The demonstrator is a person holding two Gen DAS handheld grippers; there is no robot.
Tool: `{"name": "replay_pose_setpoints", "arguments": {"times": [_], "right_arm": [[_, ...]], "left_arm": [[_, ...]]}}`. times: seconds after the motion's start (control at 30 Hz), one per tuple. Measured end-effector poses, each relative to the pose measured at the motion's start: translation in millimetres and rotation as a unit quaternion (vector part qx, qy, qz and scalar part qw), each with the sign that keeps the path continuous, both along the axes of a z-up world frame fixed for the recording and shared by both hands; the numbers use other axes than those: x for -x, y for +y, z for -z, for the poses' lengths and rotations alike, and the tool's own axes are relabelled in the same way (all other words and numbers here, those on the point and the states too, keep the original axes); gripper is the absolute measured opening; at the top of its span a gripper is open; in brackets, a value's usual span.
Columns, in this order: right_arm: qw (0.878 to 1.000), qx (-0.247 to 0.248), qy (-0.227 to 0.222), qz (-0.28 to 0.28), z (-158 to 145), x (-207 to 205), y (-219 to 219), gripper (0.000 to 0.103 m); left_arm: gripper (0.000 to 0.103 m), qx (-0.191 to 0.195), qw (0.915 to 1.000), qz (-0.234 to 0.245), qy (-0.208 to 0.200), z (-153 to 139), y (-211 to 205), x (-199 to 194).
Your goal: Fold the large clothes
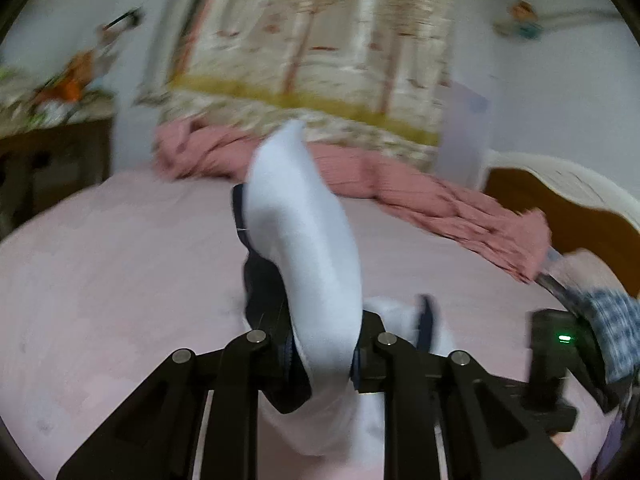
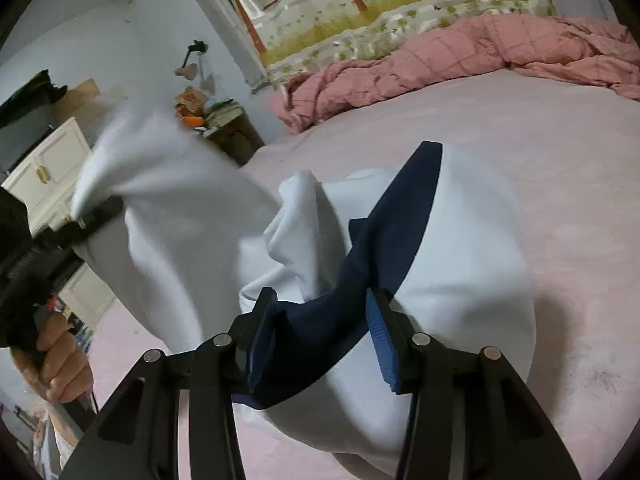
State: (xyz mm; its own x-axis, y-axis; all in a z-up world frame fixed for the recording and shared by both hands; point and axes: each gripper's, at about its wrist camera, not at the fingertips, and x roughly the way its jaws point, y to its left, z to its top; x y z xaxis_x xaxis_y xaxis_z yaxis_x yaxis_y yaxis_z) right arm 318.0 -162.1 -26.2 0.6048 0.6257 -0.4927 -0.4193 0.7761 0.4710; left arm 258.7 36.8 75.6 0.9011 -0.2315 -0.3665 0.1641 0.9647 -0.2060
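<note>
Fingers of left gripper (image 1: 324, 356) pinched on a fold of the white garment (image 2: 460, 264); cloth stands up from between the pads as a tall white flap with dark navy lining at its near side, that view blurred. Fingers of right gripper (image 2: 320, 332) stand partly spread, blue ribbed pads either side of the garment's navy band (image 2: 384, 240); band bunched between them, left pad against the cloth, right pad at its edge, firm pressure not clear. Seen from the right wrist, the left gripper is at far left, raised off the bed, with the person's hand (image 2: 56, 364) round its handle and white cloth stretched from it down to the main heap. Garment otherwise lies in a rumpled mound on the pink bed sheet (image 2: 560, 184), near the front edge of the bed. Open sheet to the right of and beyond the mound. Crumpled pink checked duvet (image 2: 460, 56) bounds the far side of the bed, under a tree-patterned curtain (image 2: 360, 8). Cluttered bedside table (image 2: 224, 128) and white cabinet (image 2: 44, 176) stand off the bed's left side.
</note>
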Motion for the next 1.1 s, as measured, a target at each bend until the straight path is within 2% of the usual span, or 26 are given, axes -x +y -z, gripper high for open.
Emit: {"name": "replay_pose_setpoints", "arguments": {"times": [0.1, 0.13, 0.17, 0.23, 0.3, 0.33, 0.4, 0.43, 0.5, 0.57, 0.63, 0.67, 0.73, 0.83, 0.93, 1.03, 1.1], "right_arm": [[0.998, -0.059, 0.026, -0.027, 2, -2, -14, 0.049], [0.997, -0.07, 0.035, -0.02, 3, -1, -23, 0.05], [0.995, -0.086, 0.044, -0.001, 1, 2, -38, 0.05], [0.992, -0.112, 0.013, 0.058, -13, 17, -77, 0.05], [0.985, -0.071, -0.033, 0.156, -28, 29, -111, 0.05], [0.976, -0.043, -0.038, 0.211, -30, 32, -126, 0.05], [0.966, -0.008, -0.018, 0.258, -22, 25, -142, 0.05], [0.961, 0.007, 0.008, 0.275, -15, 19, -147, 0.05], [0.955, 0.005, 0.024, 0.295, -8, 20, -153, 0.049], [0.957, -0.001, 0.002, 0.291, -14, 26, -152, 0.049], [0.953, 0.019, -0.043, 0.299, -26, 41, -144, 0.05], [0.952, 0.029, -0.061, 0.299, -30, 44, -140, 0.05], [0.958, 0.035, -0.084, 0.271, -37, 49, -127, 0.05], [0.974, 0.018, -0.082, 0.212, -40, 48, -116, 0.05], [0.983, 0.004, -0.073, 0.166, -39, 44, -103, 0.052], [0.987, -0.004, -0.062, 0.146, -34, 39, -98, 0.057], [0.988, 0.013, -0.051, 0.147, -29, 37, -94, 0.057]], "left_arm": [[0.018, -0.013, 0.9989, 0.044, -0.004, -8, -40, -7], [0.017, -0.014, 0.9985, 0.052, 0.001, -8, -52, -11], [0.017, -0.015, 0.9981, 0.06, 0.006, -7, -63, -15], [0.017, -0.023, 0.9971, 0.071, 0.014, -3, -82, -21], [0.016, -0.042, 0.9956, 0.083, 0.014, 3, -103, -21], [0.016, -0.05, 0.9943, 0.093, 0.012, 7, -113, -20], [0.016, -0.063, 0.991, 0.117, 0.012, 16, -130, -19], [0.016, -0.073, 0.9892, 0.126, 0.015, 21, -143, -18], [0.016, -0.1, 0.9846, 0.142, 0.021, 34, -166, -17], [0.015, -0.113, 0.9811, 0.152, 0.038, 52, -181, -20], [0.015, -0.124, 0.9777, 0.158, 0.06, 73, -188, -23], [0.015, -0.135, 0.976, 0.16, 0.058, 81, -192, -19], [0.016, -0.155, 0.9733, 0.163, 0.045, 85, -195, -8], [0.016, -0.121, 0.9767, 0.17, 0.051, 84, -183, -5], [0.018, -0.092, 0.9786, 0.177, 0.052, 82, -171, -3], [0.023, -0.081, 0.9781, 0.186, 0.046, 76, -159, 9], [0.026, -0.078, 0.9778, 0.189, 0.044, 71, -150, 18]]}}
